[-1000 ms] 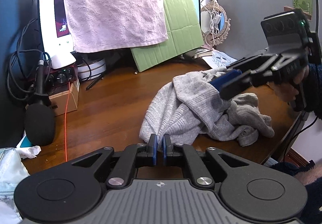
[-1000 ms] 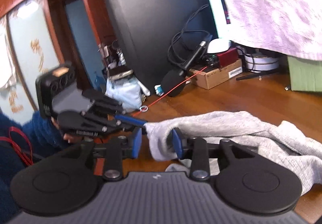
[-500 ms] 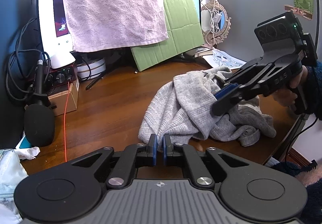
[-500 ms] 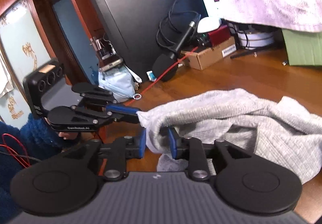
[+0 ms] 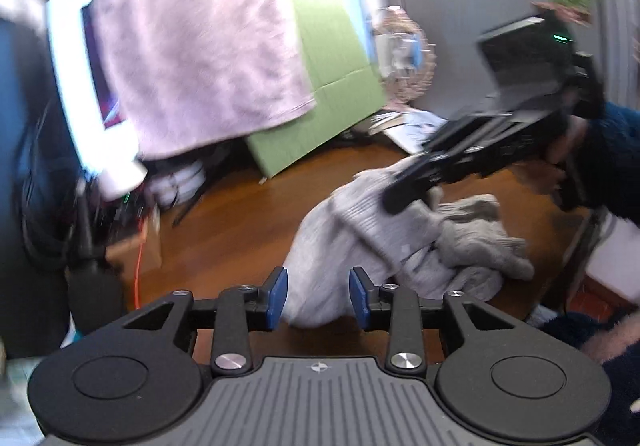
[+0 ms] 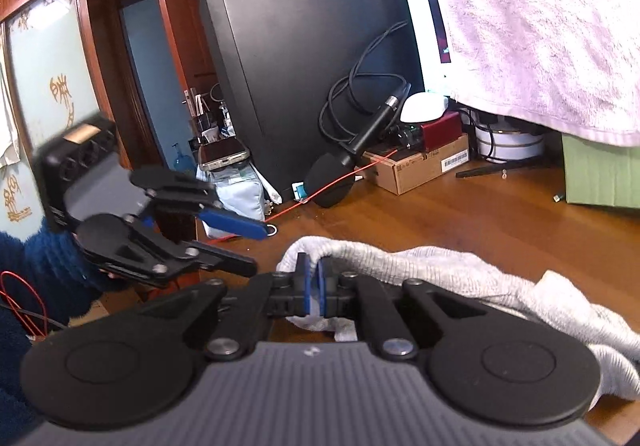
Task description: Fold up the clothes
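A crumpled grey knit garment (image 5: 360, 230) lies on the brown wooden table (image 5: 240, 221). In the right wrist view my right gripper (image 6: 313, 284) is shut on a raised fold of the garment (image 6: 400, 266). The left wrist view shows it (image 5: 394, 201) gripping the cloth from the right. My left gripper (image 5: 318, 294) has its jaws opening, and its blue pads stand apart without pressing on the garment's near edge. Seen from the right wrist, the left gripper (image 6: 256, 250) sits just left of the cloth with nothing between its fingers.
A pink towel (image 5: 192, 57) hangs over a monitor at the back, beside a green cardboard sheet (image 5: 332, 93). A microphone (image 6: 340, 173), a cardboard box (image 6: 424, 161), cables and a black computer case (image 6: 304, 57) crowd the table's left. The table edge runs close on the right.
My left gripper went from shut on the garment's corner to open, letting it go, and rose a little. My right gripper closed from open onto the fold of cloth.
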Available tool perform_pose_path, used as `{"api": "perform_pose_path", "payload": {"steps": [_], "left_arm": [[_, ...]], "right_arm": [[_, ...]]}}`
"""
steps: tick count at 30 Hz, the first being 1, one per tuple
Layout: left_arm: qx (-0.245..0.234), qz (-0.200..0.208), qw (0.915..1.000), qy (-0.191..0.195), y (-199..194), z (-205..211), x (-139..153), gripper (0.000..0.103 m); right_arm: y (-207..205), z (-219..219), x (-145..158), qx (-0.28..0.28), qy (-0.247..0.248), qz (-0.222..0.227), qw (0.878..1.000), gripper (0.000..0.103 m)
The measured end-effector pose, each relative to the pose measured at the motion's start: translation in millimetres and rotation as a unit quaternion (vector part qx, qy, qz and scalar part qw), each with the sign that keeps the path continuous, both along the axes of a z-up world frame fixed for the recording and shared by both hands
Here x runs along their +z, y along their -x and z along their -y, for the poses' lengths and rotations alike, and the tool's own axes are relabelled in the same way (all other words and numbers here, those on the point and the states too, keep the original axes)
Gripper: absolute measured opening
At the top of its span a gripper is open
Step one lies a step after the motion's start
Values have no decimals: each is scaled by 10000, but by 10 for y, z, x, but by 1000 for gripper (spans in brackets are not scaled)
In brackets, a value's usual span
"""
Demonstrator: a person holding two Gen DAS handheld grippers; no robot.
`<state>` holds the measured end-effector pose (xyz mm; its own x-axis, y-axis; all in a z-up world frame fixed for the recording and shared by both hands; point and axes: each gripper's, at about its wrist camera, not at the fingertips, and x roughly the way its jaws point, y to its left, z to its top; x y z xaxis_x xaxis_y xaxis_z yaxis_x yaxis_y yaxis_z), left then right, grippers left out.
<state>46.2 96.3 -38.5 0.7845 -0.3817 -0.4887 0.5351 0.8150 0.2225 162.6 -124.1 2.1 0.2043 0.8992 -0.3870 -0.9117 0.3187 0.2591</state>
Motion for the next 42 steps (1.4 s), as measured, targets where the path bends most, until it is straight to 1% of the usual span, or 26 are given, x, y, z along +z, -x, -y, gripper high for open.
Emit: {"api": "perform_pose_path", "payload": {"steps": [1,2,6,9,11,12,13,14,16,17,19,20,22,24,27,29,33,36,38,42], "left_arm": [[-111,93,9998,-165,2,81,34,47],[-217,182,9990,-340,-5,167,58,49],[-592,345,9934,-919,-82,441,63,49],[-667,462,9870,-1385,-199,571,6,49],[-689,557,9830,-1606,-252,613,-37,48],[-719,602,9813,-1684,-271,627,-58,42],[-786,604,9795,-1756,-276,642,-81,32],[-833,609,9780,-1814,-272,661,-104,28],[-864,649,9758,-1902,-259,693,-149,9],[-844,688,9751,-1932,-250,703,-171,9],[-662,867,9758,-1896,-233,695,-192,8],[-540,960,9762,-1868,-227,687,-195,8],[-229,1044,9795,-1708,-253,625,-166,8],[57,1103,9822,-1521,-289,552,-131,8],[334,1150,9849,-1247,-327,457,-76,8],[428,1151,9858,-1145,-368,428,-64,8],[537,1116,9867,-1049,-456,418,-71,8],[606,1066,9873,-1011,-530,414,-69,8],[661,1027,9879,-960,-550,416,-68,8],[704,953,9887,-919,-587,423,-58,8]], "right_arm": [[-3,-3,13,8,3,7,10000,4],[-3,-5,25,10,10,24,10000,4],[8,-18,56,45,54,73,9999,4],[27,-21,59,85,96,134,9998,4],[38,-23,59,109,112,171,9997,4],[44,-25,58,119,123,194,9997,5],[46,-28,56,125,136,214,9996,5],[43,-36,49,124,158,230,9995,5],[39,-37,36,120,172,241,9995,5],[38,-34,29,119,170,241,9995,5],[35,-17,23,96,145,232,9996,6],[38,5,26,57,117,237,9996,10],[57,105,54,-56,91,248,9996,11],[84,236,90,-178,109,278,9994,15],[135,527,151,-592,368,477,9964,22],[146,725,178,-1017,679,649,9904,24],[68,1036,163,-1914,1182,859,9706,30],[-62,1136,72,-2351,1542,923,9552,32],[-209,1152,-22,-2568,1665,768,9489,33],[-477,1189,-155,-2853,1384,238,9481,34]]}}
